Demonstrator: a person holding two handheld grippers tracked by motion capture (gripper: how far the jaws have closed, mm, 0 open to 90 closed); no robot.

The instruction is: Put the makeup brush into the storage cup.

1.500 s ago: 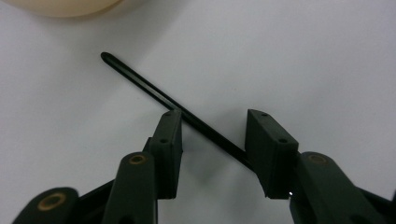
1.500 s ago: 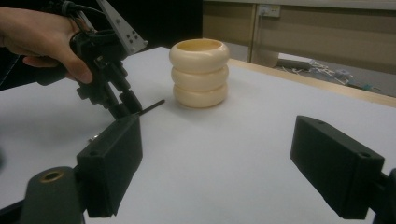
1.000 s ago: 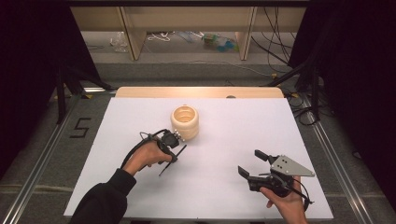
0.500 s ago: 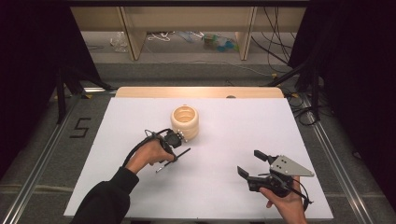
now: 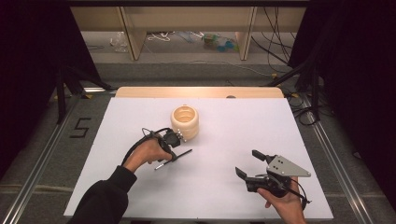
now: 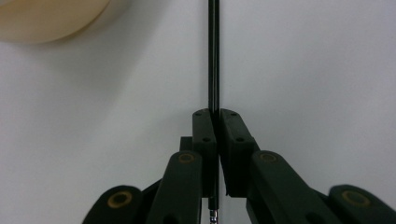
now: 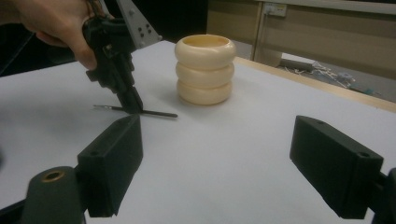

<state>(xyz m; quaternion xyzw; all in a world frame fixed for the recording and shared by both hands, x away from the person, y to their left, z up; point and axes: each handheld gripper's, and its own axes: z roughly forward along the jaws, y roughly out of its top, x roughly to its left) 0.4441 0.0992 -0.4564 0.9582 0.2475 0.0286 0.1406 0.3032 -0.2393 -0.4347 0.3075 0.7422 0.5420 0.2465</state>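
Left tool (image 5: 173, 150): gripped in the person's left hand (image 5: 148, 151), which enters from the lower left of the high view with a dark sleeve (image 5: 102, 200) on the forearm. The wrist is bent so that the tool points down at the tabletop (image 5: 224, 126). Its jaws have just been closing and are now clamped on a thin black rod (image 5: 173, 159). In the left gripper view the two jaws meet tightly on the rod (image 6: 213, 51), which runs straight ahead between them and out past their tips. In the right gripper view the left tool (image 7: 131, 105) stands steeply tilted, its tip on the rod (image 7: 159, 113) about halfway along it.

Rod position: flat, or nearly flat, on the white tabletop, just in front of a cream ribbed holder (image 5: 185, 122) shaped like three stacked rings. The rod is near the holder but not touching it. In the high view it lies on a diagonal, its far end up and to the right.

Right tool (image 5: 247, 164): held low in the person's right hand (image 5: 280, 200) at the lower right of the high view, well apart from the rod and the holder. It lies roughly level and points towards the left and the far side. Its jaws are spread wide with nothing between them; the right gripper view shows bare tabletop (image 7: 224, 158) in the gap.

Holder (image 7: 204, 69): upright, mouth open to the top.
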